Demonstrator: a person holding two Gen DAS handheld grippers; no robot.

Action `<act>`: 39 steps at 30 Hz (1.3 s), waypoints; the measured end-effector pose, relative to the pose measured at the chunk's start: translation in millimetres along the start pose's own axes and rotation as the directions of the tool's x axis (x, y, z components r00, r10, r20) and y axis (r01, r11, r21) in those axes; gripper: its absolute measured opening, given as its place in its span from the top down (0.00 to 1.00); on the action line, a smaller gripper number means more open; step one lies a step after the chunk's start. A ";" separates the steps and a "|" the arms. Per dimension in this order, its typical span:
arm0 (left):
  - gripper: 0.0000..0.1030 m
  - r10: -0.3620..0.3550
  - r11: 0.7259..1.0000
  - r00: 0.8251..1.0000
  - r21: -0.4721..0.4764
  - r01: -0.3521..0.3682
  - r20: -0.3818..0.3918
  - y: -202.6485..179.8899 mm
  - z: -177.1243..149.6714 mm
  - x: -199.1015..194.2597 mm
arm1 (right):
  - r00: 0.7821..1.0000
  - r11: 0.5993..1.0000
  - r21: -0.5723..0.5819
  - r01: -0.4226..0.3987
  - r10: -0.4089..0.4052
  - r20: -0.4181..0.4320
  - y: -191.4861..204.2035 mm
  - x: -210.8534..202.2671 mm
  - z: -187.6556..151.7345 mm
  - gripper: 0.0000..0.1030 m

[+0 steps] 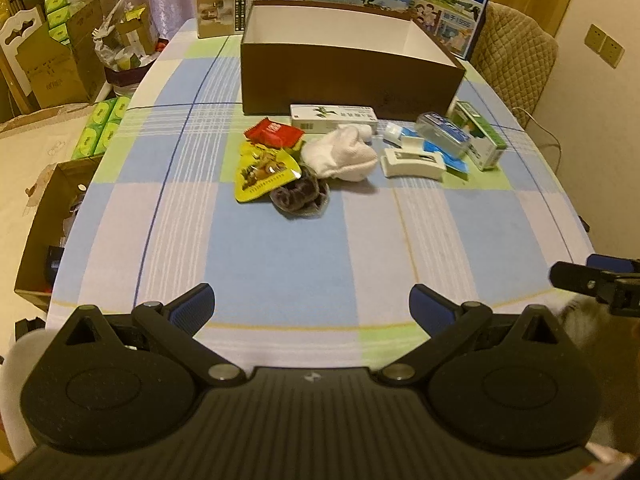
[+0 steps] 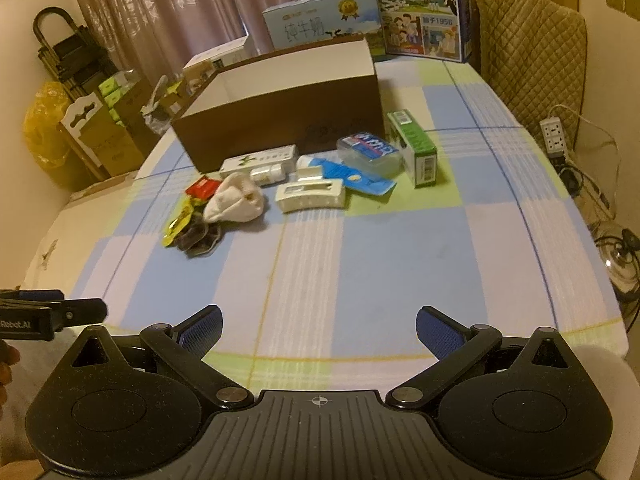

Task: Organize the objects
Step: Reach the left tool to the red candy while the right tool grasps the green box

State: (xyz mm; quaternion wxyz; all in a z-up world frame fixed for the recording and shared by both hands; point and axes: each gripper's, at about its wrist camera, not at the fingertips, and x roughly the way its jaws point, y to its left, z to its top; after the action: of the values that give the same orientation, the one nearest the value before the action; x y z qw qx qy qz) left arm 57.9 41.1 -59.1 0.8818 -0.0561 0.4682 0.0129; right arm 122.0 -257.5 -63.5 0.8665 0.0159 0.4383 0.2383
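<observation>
An open brown box [image 1: 352, 76] [image 2: 280, 120] with a white inside stands at the table's middle back. In front of it lies a cluster: red packet [image 1: 274, 133], yellow snack packet [image 1: 264, 174], dark scrunchie [image 1: 298, 196], white sock [image 1: 340, 154] [image 2: 236, 200], long white carton [image 1: 334, 117], white plastic clip [image 1: 412, 162] [image 2: 312, 195], blue tube [image 2: 344, 172], clear case [image 1: 442, 134] [image 2: 368, 152] and green carton [image 1: 480, 136] [image 2: 414, 148]. My left gripper [image 1: 312, 304] and right gripper [image 2: 319, 328] both stand open over the near table edge, holding nothing.
The checked tablecloth [image 1: 280, 248] has bare space between the grippers and the cluster. Milk cartons [image 2: 420, 8] and a white box [image 1: 234, 6] stand behind the brown box. A padded chair [image 2: 528, 48] is at the right; cardboard boxes [image 1: 52, 64] crowd the floor left.
</observation>
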 end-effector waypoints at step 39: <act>0.05 0.031 0.998 1.000 -0.058 -0.031 0.002 42.8 184.0 174.6 | 0.992 0.986 0.117 0.122 -0.121 -0.015 -107.6 178.8 180.5 0.37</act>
State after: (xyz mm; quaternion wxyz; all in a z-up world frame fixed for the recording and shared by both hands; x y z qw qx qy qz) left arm 304.3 98.8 -105.1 0.8802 -0.0744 0.4670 0.0402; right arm 393.2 -243.7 -112.3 0.8753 0.0392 0.4551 0.1586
